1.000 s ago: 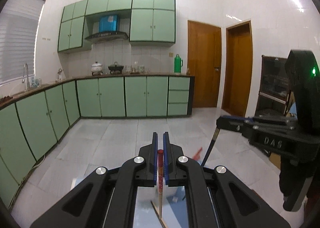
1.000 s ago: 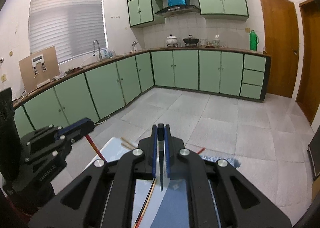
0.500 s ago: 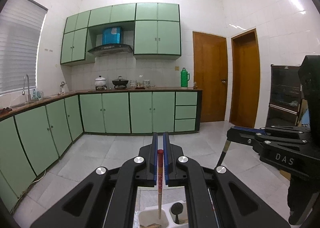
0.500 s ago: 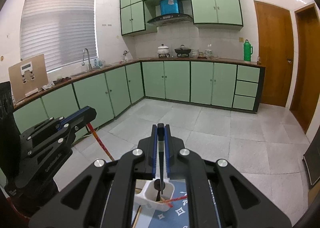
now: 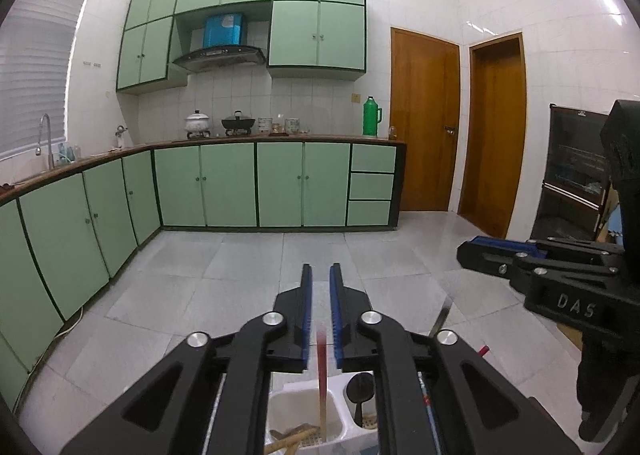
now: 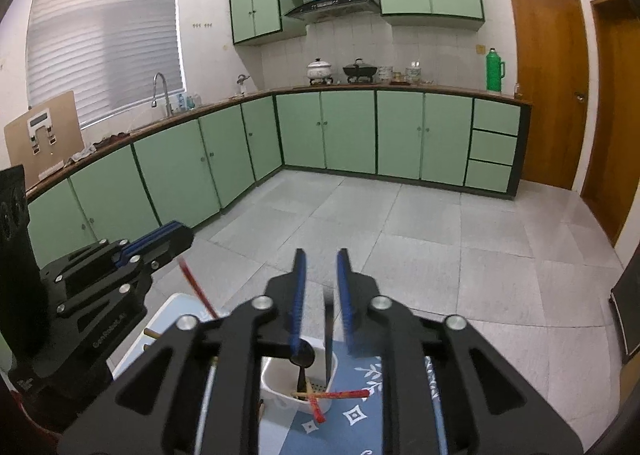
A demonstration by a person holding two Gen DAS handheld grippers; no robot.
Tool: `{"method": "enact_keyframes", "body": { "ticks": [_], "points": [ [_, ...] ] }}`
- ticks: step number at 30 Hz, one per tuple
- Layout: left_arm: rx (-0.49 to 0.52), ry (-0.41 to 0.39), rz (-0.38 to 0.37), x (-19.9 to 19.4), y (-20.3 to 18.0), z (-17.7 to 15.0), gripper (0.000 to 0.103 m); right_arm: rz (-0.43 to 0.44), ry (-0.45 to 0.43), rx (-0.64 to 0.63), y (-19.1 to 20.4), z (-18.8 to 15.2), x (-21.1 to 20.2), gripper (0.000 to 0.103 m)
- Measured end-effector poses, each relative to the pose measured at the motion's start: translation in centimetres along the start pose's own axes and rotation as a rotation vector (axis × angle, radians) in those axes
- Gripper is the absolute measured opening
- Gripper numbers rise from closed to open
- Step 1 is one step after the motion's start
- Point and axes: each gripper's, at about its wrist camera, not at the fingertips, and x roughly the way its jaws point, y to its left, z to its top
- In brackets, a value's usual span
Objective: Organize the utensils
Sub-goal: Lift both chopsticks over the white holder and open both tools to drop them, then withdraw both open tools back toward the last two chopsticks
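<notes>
My left gripper (image 5: 320,283) is open above a white utensil holder (image 5: 304,415). A red-topped chopstick (image 5: 321,375) is blurred and dropping between its jaws into the holder's left compartment. My right gripper (image 6: 321,271) is open too. A dark utensil (image 6: 329,335), blurred, falls from it into the holder (image 6: 296,383), beside a black spoon (image 6: 302,359). Red chopsticks (image 6: 340,395) lie across the holder's rim. The right gripper shows in the left wrist view (image 5: 500,251), and the left gripper in the right wrist view (image 6: 156,243).
The holder stands on a blue patterned mat (image 6: 352,415) on a white table (image 6: 160,323). More chopsticks (image 5: 292,437) rest in the left compartment. Green kitchen cabinets (image 5: 256,183), tiled floor and wooden doors (image 5: 424,123) lie beyond.
Both grippers opened and let go of their utensils, which are dropping into the holder. Both views tilted down a little towards the holder.
</notes>
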Motion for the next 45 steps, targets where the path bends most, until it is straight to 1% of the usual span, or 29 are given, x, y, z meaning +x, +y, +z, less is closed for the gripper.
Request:
{"method": "enact_keyframes", "body": {
  "ticks": [3,5,7,9,10,13,15,17,19,22,24,26,28,30,32,34,36,38,40,43,45],
  "points": [
    [0.002,-0.011,0.006,-1.2,0.0,0.5,0.022,-0.008,-0.027,0.009,-0.3,0.3,-1.3,0.028],
    [0.001,-0.023,0.008,-2.4,-0.1,0.8,0.027,-0.013,-0.046,0.013,-0.6,0.5,-2.4,0.029],
    [-0.003,-0.032,0.013,-3.5,-0.1,1.1,0.036,-0.015,-0.067,0.018,-0.8,0.5,-3.7,0.034],
    [-0.006,-0.045,0.010,-5.1,-0.1,1.3,0.039,-0.017,-0.087,0.022,-1.0,0.5,-4.9,0.037],
    [-0.006,-0.047,0.011,-5.5,-0.2,1.3,0.043,-0.018,-0.098,0.023,-1.0,0.3,-5.8,0.039],
    [-0.011,-0.056,0.020,-7.6,-0.4,0.9,0.054,-0.027,-0.119,0.025,-1.0,-0.5,-7.8,0.049],
    [-0.031,-0.048,0.014,-9.0,-0.4,0.1,0.059,-0.041,-0.124,0.024,-0.9,-1.6,-9.0,0.060],
    [-0.044,-0.026,0.008,-10.0,-0.6,-1.1,0.060,-0.049,-0.124,0.017,-0.7,-3.5,-10.2,0.064],
    [-0.052,-0.016,0.011,-11.0,-0.7,-2.6,0.066,-0.061,-0.116,0.020,-0.6,-5.6,-11.1,0.069],
    [-0.070,0.025,0.017,-12.3,-1.2,-6.1,0.070,-0.058,-0.083,0.065,-0.5,-9.3,-12.0,0.075],
    [-0.071,0.059,0.031,-12.7,-1.5,-8.1,0.073,-0.069,-0.057,0.084,-0.1,-12.1,-12.4,0.086],
    [-0.066,0.094,0.045,-13.1,-1.6,-10.5,0.076,-0.096,-0.040,0.086,0.5,-14.7,-12.9,0.090],
    [-0.060,0.125,0.051,-13.4,-1.7,-12.6,0.079,-0.099,-0.008,0.097,1.1,-17.1,-12.9,0.091],
    [-0.056,0.166,0.069,-13.5,-1.6,-15.2,0.081,-0.088,0.023,0.112,1.7,-18.9,-12.7,0.092],
    [-0.076,0.220,0.071,-13.6,-1.0,-17.8,0.081,-0.083,0.065,0.113,2.3,-21.4,-12.3,0.092],
    [-0.088,0.254,0.090,-13.6,-0.4,-19.8,0.081,-0.083,0.094,0.113,3.0,-22.9,-11.9,0.092],
    [-0.094,0.284,0.105,-13.5,0.2,-21.2,0.081,-0.067,0.128,0.136,3.5,-24.6,-11.2,0.092],
    [-0.101,0.316,0.117,-13.4,0.8,-22.8,0.081,-0.069,0.148,0.147,4.1,-25.7,-10.5,0.092],
    [-0.102,0.347,0.133,-13.4,1.2,-24.1,0.081,-0.086,0.162,0.140,4.5,-27.1,-10.0,0.092],
    [-0.112,0.385,0.149,-13.2,1.8,-26.0,0.081,-0.079,0.191,0.145,5.2,-28.7,-9.2,0.092],
    [-0.112,0.406,0.157,-13.0,2.1,-26.5,0.081,-0.083,0.212,0.129,5.8,-29.4,-8.7,0.092]
  ]
}}
